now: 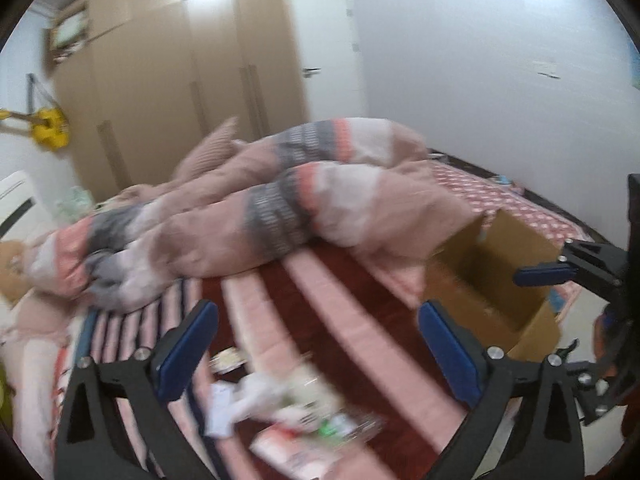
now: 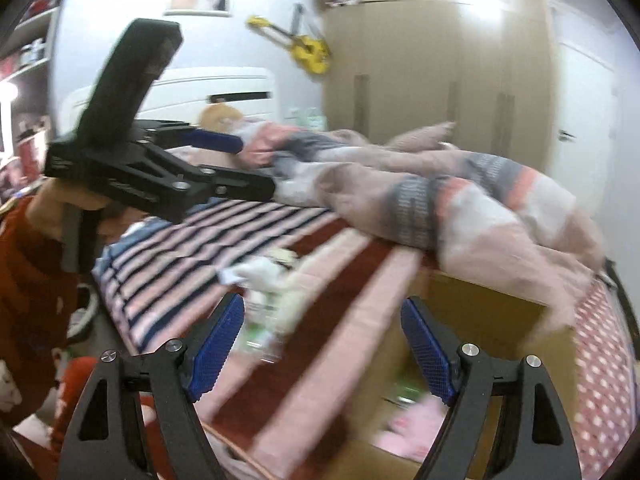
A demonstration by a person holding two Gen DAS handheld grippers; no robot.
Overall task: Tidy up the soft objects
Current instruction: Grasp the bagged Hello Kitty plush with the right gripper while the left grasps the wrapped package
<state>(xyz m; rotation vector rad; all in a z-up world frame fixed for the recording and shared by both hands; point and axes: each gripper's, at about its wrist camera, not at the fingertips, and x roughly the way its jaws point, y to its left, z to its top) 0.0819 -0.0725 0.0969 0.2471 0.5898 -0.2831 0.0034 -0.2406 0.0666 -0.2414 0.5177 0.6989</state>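
A blurred heap of small soft things (image 1: pixel 288 412), white and pale with bits of green, lies on the red and pink striped bedspread (image 1: pixel 340 320). My left gripper (image 1: pixel 316 344) is open and empty just above and behind the heap. An open cardboard box (image 1: pixel 492 280) stands on the bed to the right. In the right wrist view my right gripper (image 2: pixel 324 344) is open and empty over the near edge of the box (image 2: pixel 460 320), which holds a pink soft thing (image 2: pixel 416 424). The heap (image 2: pixel 272 280) lies left of it.
A crumpled pink, grey and coral quilt (image 1: pixel 248 208) covers the far half of the bed and hangs over the box's back edge. A tan wardrobe (image 1: pixel 180 80) and white door stand behind. The person's left hand and gripper (image 2: pixel 152 160) fill the upper left.
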